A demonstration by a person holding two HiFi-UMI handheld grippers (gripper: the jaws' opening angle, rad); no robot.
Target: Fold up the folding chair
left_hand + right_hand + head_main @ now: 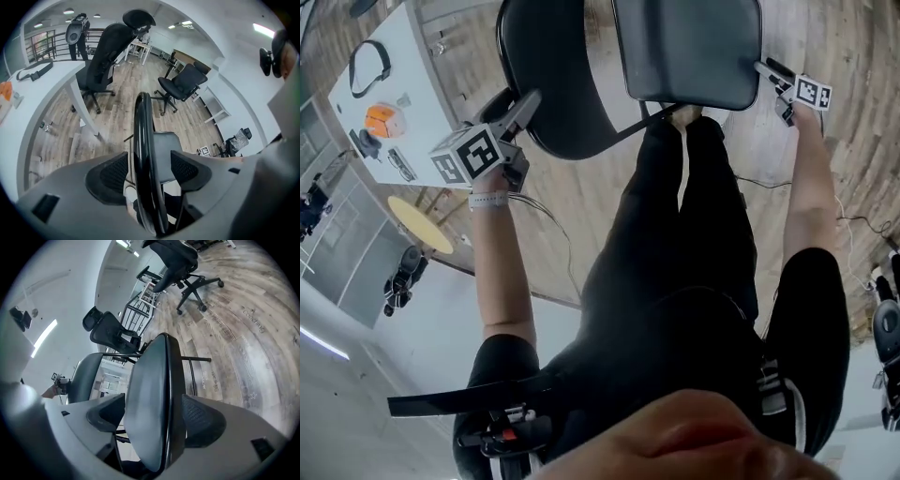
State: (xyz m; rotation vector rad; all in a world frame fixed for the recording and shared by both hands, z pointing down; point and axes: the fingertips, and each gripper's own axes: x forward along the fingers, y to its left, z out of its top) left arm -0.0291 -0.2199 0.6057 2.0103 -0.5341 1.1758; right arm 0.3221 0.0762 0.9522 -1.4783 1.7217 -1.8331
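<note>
The chair (581, 112) stands on the wood floor (581, 202) just ahead of the person's feet, not yet folded. Its round panel (558, 89) is on the left and its square panel (689, 47) on the right.

The left gripper (523, 105) sits at the round panel's outer left edge. In the left gripper view that black rim runs edge-on straight away between the jaws, which stand wide apart. The pads (112, 173) flank it and do not seem to press.

The right gripper (766, 71) is at the square panel's right edge. Its jaws are spread too, and the panel sits edge-on between the pads (204, 420), nearly filling the gap; no clamp shows.

So each hand is already at its own panel, with the chair between the two grippers. The next step is probably to close both on these edges, then swing the panels toward each other.
</note>
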